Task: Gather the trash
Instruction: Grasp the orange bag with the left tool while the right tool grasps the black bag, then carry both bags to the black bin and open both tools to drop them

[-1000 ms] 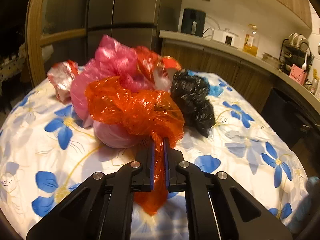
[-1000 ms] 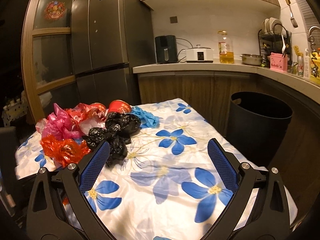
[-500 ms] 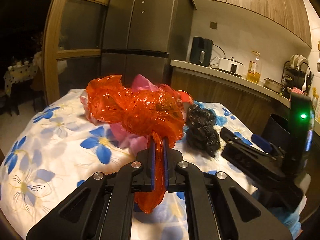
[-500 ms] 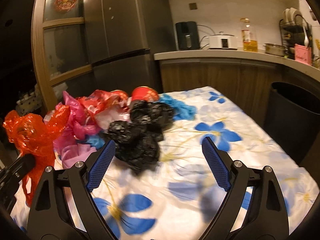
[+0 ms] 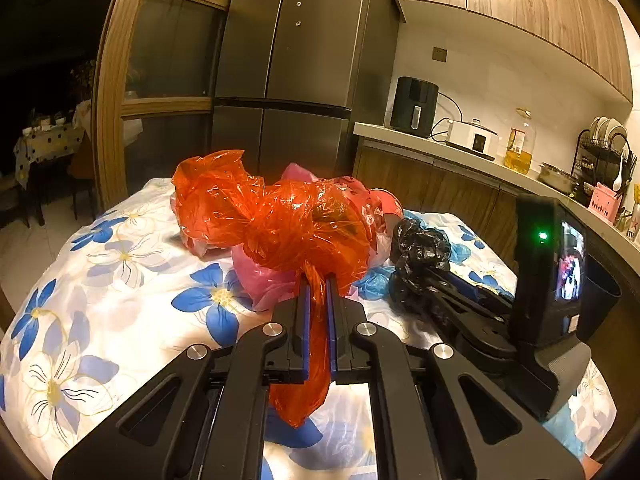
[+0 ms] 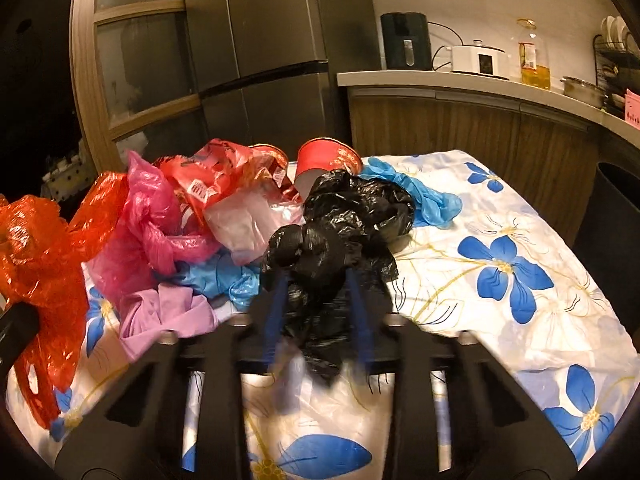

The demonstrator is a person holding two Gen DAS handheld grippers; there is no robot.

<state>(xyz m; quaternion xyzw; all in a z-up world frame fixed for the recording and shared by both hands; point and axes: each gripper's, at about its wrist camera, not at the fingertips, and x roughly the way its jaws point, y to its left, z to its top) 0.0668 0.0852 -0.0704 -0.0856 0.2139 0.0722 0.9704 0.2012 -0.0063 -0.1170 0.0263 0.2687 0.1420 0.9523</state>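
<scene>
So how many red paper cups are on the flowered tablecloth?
2. One red paper cup sits just behind the crumpled black plastic bag; the other shows only its rim behind the red printed plastic bag to its left. More may be hidden under the pile.

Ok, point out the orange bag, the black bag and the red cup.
orange bag (image 5: pixel 280 228), left wrist view, crumpled middle
black bag (image 6: pixel 344 220), right wrist view, bunched top
red cup (image 6: pixel 326 158), right wrist view, outer wall
</scene>
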